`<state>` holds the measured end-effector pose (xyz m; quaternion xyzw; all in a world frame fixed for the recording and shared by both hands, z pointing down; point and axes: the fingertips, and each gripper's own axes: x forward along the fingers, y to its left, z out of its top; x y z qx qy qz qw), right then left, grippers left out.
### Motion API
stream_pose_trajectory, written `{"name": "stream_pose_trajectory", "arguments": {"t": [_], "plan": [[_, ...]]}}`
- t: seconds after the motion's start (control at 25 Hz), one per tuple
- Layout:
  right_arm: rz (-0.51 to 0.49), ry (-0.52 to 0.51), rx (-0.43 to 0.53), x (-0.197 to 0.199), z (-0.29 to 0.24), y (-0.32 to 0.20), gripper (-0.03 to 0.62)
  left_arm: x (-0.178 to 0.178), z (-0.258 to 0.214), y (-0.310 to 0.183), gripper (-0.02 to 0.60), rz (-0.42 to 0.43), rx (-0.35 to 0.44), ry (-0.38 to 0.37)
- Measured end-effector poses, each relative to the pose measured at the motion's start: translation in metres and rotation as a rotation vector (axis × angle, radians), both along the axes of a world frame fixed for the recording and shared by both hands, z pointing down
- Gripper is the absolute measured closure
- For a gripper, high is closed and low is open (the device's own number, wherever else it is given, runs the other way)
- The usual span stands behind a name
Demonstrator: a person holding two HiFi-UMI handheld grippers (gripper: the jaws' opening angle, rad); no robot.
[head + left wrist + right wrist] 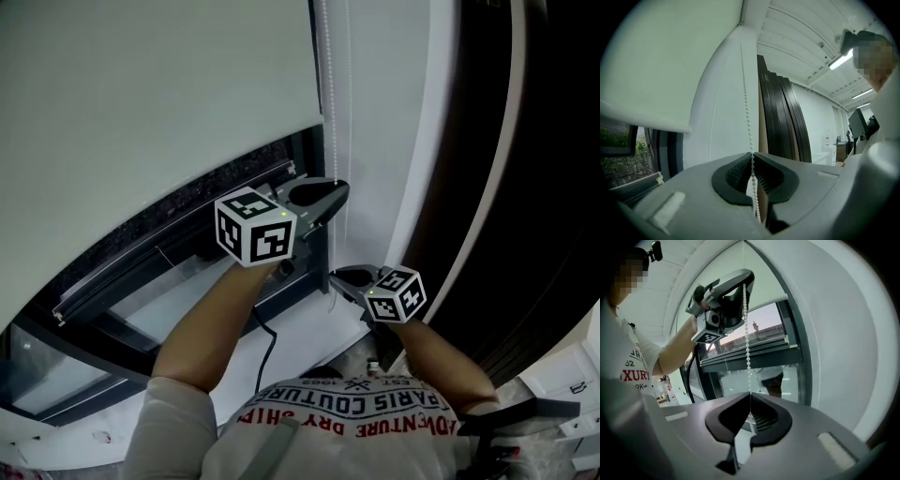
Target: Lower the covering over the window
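The white roller blind (159, 84) covers the upper part of the window (169, 286); its bottom bar (647, 121) hangs above the dark glass. A white bead chain (330, 103) runs down the right side of the frame. My left gripper (342, 189) is the higher one and is shut on the chain (746, 108), which passes between its pads (752, 153). Lower down, my right gripper (336, 277) is shut on the same chain (747, 348) at its tips (750, 393). The right gripper view shows the left gripper (724, 298) overhead, with the chain straight between the two.
A white wall strip (375, 112) borders the chain on the right, with tall dark panels (525, 141) leaning beyond it. A black cable (267, 347) hangs by the sill. My own body and printed shirt (347, 403) fill the bottom of the head view.
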<state>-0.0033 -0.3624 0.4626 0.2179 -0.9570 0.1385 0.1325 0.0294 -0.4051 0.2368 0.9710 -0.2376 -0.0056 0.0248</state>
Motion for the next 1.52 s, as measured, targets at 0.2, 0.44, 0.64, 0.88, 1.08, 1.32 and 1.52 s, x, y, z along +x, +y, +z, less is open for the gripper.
{"name": "stream_pose_trajectory", "arguments": {"t": [0.2,0.44,0.64,0.88,1.08,1.32,1.52], "plan": [[0.012,-0.026,-0.033,0.011,0.014,0.005,0.583,0.001,0.016,-0.001,0.571,-0.014,-0.010,0.021],[0.006,0.029,-0.100,0.013,0.051,0.018,0.583,0.005,0.056,0.000,0.571,-0.029,-0.057,-0.027],[0.004,0.010,-0.197,0.017,0.077,0.027,0.583,0.003,0.085,0.000,0.571,-0.061,-0.080,-0.044],[0.007,-0.008,-0.242,0.016,0.091,0.037,0.583,-0.002,0.102,0.005,0.571,-0.088,-0.091,-0.033],[0.022,-0.026,-0.206,0.018,0.085,0.033,0.579,-0.007,0.102,0.008,0.571,-0.089,-0.082,-0.030],[0.032,-0.090,-0.113,0.033,0.035,0.018,0.487,-0.008,0.103,0.016,0.571,-0.081,-0.073,-0.045],[0.066,-0.200,0.028,0.051,-0.050,0.002,0.485,-0.002,0.146,0.024,0.571,-0.081,-0.114,-0.132]]}}
